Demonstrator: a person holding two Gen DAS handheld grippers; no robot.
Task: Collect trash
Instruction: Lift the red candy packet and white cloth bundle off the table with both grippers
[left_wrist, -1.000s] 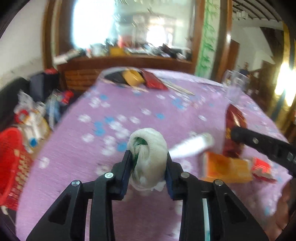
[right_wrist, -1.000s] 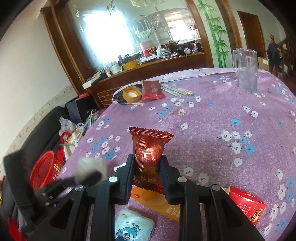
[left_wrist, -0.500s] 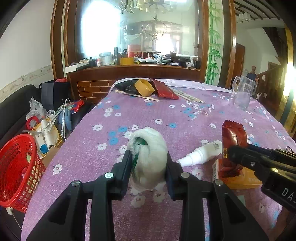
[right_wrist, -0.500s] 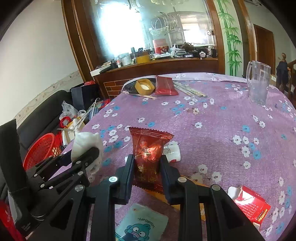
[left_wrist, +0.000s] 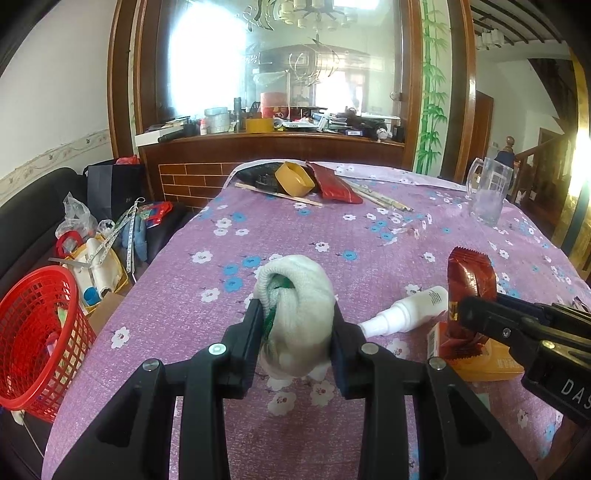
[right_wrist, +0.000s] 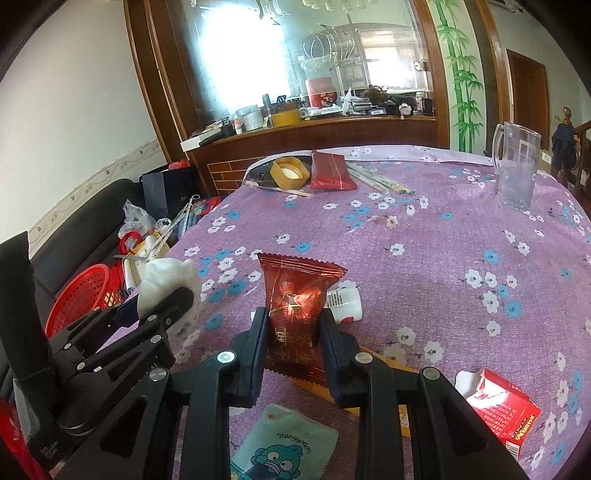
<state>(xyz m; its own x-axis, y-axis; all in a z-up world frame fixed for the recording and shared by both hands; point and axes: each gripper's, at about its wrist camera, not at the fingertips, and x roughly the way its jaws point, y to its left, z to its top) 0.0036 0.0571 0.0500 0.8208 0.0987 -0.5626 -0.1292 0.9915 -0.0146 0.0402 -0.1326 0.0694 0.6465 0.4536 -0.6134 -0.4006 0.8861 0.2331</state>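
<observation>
My left gripper (left_wrist: 295, 325) is shut on a white wad of cloth (left_wrist: 295, 295) with green inside, held above the purple flowered tablecloth (left_wrist: 295, 229). My right gripper (right_wrist: 291, 328) is shut on a dark red snack wrapper (right_wrist: 295, 295), held upright over the table; it also shows in the left wrist view (left_wrist: 469, 280). A red mesh basket (left_wrist: 33, 336) stands on the floor left of the table; it also shows in the right wrist view (right_wrist: 85, 291). On the table lie a white spray bottle (left_wrist: 406, 310), an orange packet (left_wrist: 480, 358), a red carton (right_wrist: 502, 410) and a cartoon pouch (right_wrist: 280, 443).
At the table's far end are a yellow tape roll (left_wrist: 293, 179), a red pouch (left_wrist: 336, 182) and chopsticks (left_wrist: 380, 197). A glass mug (left_wrist: 487, 192) stands far right. Left of the table a black sofa (left_wrist: 22, 206) holds bags and clutter. A wooden sideboard (left_wrist: 273, 147) stands behind.
The left gripper's view steadied from a blurred swing and rose a little, the cloth still held. The right gripper keeps the wrapper, and both grippers sit closer together.
</observation>
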